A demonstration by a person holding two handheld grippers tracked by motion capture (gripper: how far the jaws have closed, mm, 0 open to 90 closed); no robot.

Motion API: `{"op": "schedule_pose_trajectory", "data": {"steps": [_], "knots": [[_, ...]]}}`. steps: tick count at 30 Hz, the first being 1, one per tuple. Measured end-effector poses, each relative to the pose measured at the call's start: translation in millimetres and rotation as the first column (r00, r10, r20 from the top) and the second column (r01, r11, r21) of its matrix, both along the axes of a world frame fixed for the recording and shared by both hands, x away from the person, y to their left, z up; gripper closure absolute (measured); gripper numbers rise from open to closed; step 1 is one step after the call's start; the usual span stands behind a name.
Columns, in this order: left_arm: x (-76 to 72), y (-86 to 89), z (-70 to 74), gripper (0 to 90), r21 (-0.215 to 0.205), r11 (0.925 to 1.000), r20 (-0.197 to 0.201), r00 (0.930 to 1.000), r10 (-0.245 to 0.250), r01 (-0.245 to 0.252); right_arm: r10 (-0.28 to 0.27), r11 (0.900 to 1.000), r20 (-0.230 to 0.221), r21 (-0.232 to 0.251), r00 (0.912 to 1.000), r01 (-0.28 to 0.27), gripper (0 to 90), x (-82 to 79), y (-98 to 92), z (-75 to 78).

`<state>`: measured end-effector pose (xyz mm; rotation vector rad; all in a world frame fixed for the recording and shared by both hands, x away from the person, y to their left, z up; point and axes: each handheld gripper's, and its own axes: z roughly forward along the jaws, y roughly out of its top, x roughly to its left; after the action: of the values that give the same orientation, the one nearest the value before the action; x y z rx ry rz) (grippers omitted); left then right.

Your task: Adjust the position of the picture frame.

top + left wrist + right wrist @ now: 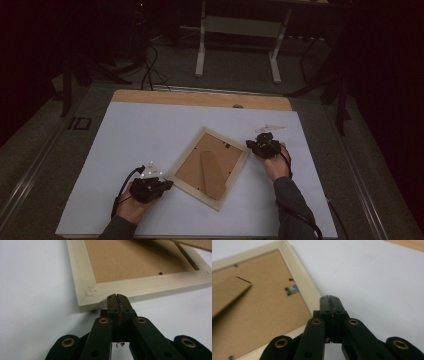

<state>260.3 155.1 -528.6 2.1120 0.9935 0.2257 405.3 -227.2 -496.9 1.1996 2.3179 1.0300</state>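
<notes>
Both tools, left tool [117, 298] and right tool [329, 299], are closed empty beside the unlabelled picture frame [209, 167].

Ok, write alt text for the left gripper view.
The left gripper, its two black jaws shut together with nothing between them, points at the corner of a cream wooden picture frame lying face down, brown fibreboard backing up, on a white table sheet.

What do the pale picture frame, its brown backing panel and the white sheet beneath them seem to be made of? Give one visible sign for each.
Pale picture frame: likely cream-painted wood, matt; mitred corner joints with stapled marks show.
Brown backing panel: probably fibreboard or hardboard, dull and even brown, with a matching fold-out stand.
White sheet: smooth, matt; paper or thin board, hard to tell which.
</notes>
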Motion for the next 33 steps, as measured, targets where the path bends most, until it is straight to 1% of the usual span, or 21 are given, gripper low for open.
{"op": "schedule_pose_trajectory", "data": {"steps": [2, 3, 4, 5, 8, 10, 11, 13, 14, 15, 16, 21, 22, 25, 29, 31, 32, 33], "knots": [[-2.0, -1.8, -1.6, 90.0, 0.008, 1.0000, -0.002, 1.0000, -0.005, 0.005, -0.013, 1.000, -0.015, -0.015, 0.9998, 0.012, 89.9, 5.1, 1.3, -1.9], [-2.0, -1.8, -1.6, 90.0, 0.008, 1.0000, -0.002, 1.0000, -0.005, 0.005, -0.013, 1.000, -0.015, -0.015, 0.9998, 0.012, 89.9, 5.1, 1.3, -1.9], [-3.6, -3.3, -4.4, 90.0, 0.021, 0.9996, -0.005, 0.9999, -0.016, 0.016, -0.020, 1.000, -0.020, -0.021, 0.9996, 0.020, 89.9, 7.6, 1.7, -3.1], [-3.6, -3.7, -5.6, 90.0, 0.023, 0.9996, -0.008, 0.9998, -0.017, 0.018, -0.040, 0.999, -0.034, -0.034, 0.9986, 0.039, 89.9, 12.8, 2.1, -6.1], [-3.1, -4.2, -7.4, 90.0, 0.028, 0.9995, -0.015, 0.9997, -0.016, 0.017, -0.066, 0.997, -0.049, -0.042, 0.9966, 0.064, 89.9, 18.5, 1.5, -11.1], [-2.7, -4.4, -7.5, 90.0, 0.030, 0.9994, -0.013, 0.9998, -0.015, 0.015, -0.070, 0.997, -0.057, -0.046, 0.9959, 0.068, 89.9, 19.8, 1.3, -12.8], [-2.4, -4.8, -7.6, 90.0, 0.029, 0.9995, -0.012, 0.9998, -0.015, 0.015, -0.073, 0.996, -0.066, -0.059, 0.9951, 0.069, 89.9, 21.5, 1.1, -15.5], [-2.0, -6.2, -7.4, 90.0, 0.033, 0.9994, -0.010, 0.9999, -0.012, 0.013, -0.073, 0.995, -0.075, -0.067, 0.9945, 0.068, 89.9, 22.9, 1.3, -18.1], [-1.7, -6.8, -7.1, 90.0, 0.042, 0.9990, -0.004, 0.9999, -0.016, 0.017, -0.076, 0.995, -0.079, -0.064, 0.9940, 0.071, 90.0, 23.1, 1.3, -18.6], [-1.7, -6.8, -7.1, 90.0, 0.042, 0.9990, -0.004, 0.9999, -0.016, 0.017, -0.076, 0.995, -0.079, -0.064, 0.9940, 0.071, 90.0, 23.1, 1.3, -18.6], [-1.7, -8.0, -7.0, 90.0, 0.045, 0.9989, -0.004, 0.9999, -0.015, 0.015, -0.076, 0.996, -0.084, -0.054, 0.9936, 0.072, 90.0, 23.3, 0.1, -18.9], [-0.4, -9.2, -6.6, 90.0, 0.050, 0.9987, -0.004, 0.9999, -0.012, 0.012, -0.064, 0.996, -0.114, -0.071, 0.9914, 0.056, 90.0, 23.4, -1.3, -22.3], [0.6, -10.4, -6.6, 90.0, 0.050, 0.9987, -0.005, 1.0000, -0.005, 0.006, -0.061, 0.996, -0.113, -0.074, 0.9917, 0.053, 90.0, 22.8, -1.6, -23.4], [2.1, -11.4, -6.2, 90.0, 0.051, 0.9987, -0.008, 1.0000, -0.001, 0.002, -0.057, 0.997, -0.117, -0.057, 0.9914, 0.051, 90.0, 20.8, -3.6, -25.9], [4.5, -12.9, -5.8, 90.0, 0.053, 0.9986, -0.012, 0.9999, -0.002, 0.002, -0.048, 0.998, -0.120, -0.057, 0.9917, 0.041, 90.0, 18.0, -6.0, -25.8], [6.0, -12.8, -5.9, 90.0, 0.052, 0.9987, -0.011, 0.9999, -0.002, 0.003, -0.045, 0.998, -0.120, -0.059, 0.9917, 0.038, 90.0, 15.3, -7.2, -25.6], [9.6, -11.9, -6.5, 90.0, 0.033, 0.9994, -0.024, 0.9997, 0.007, -0.006, -0.044, 0.998, -0.123, -0.060, 0.9914, 0.037, 90.0, 13.9, -8.0, -25.4], [9.6, -11.9, -6.5, 90.0, 0.033, 0.9994, -0.024, 0.9997, 0.007, -0.006, -0.044, 0.998, -0.123, -0.060, 0.9914, 0.037, 90.0, 13.9, -8.0, -25.4]]}}
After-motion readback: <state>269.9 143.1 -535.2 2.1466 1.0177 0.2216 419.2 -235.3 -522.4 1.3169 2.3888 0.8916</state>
